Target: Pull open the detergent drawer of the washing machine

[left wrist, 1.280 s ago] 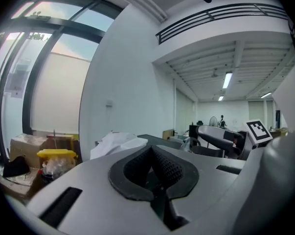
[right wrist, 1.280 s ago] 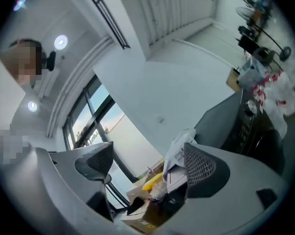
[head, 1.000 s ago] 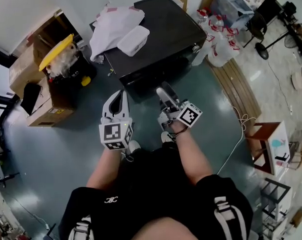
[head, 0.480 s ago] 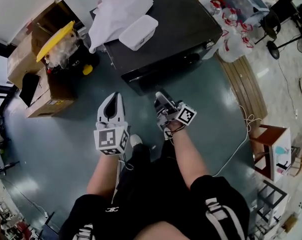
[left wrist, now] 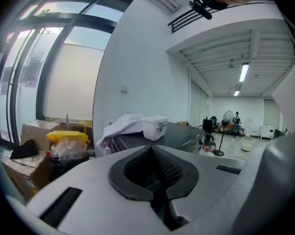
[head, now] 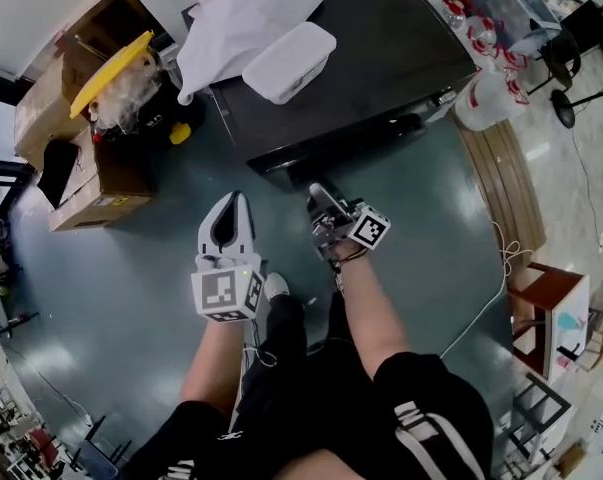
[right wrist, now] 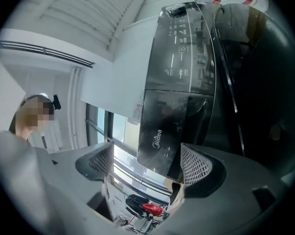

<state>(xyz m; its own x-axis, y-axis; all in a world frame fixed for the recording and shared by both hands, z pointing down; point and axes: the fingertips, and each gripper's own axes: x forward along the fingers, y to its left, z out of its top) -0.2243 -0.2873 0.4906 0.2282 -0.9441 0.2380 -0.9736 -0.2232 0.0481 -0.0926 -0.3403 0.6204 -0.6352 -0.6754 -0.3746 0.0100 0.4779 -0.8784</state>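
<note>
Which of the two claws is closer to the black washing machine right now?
Right. The right claw, jaws apart, points at the washing machine front, just short of it. The left claw, shut, hangs further back, off toward the machine's left corner.

Open-plan test hall or workshop, not a home. Washer (head: 361, 48) stands free on bare floor (head: 131, 298) ahead of left gripper (head: 231, 203). Cardboard boxes (head: 101, 183) and tall windows (left wrist: 59, 77) lie left; strip lights (left wrist: 243, 72) and fan (left wrist: 228, 116) are beyond.

Dark glossy floor (head: 131, 298), white wall (left wrist: 137, 58), tall windows (left wrist: 64, 82), cardboard boxes (head: 93, 186) at left.
</note>
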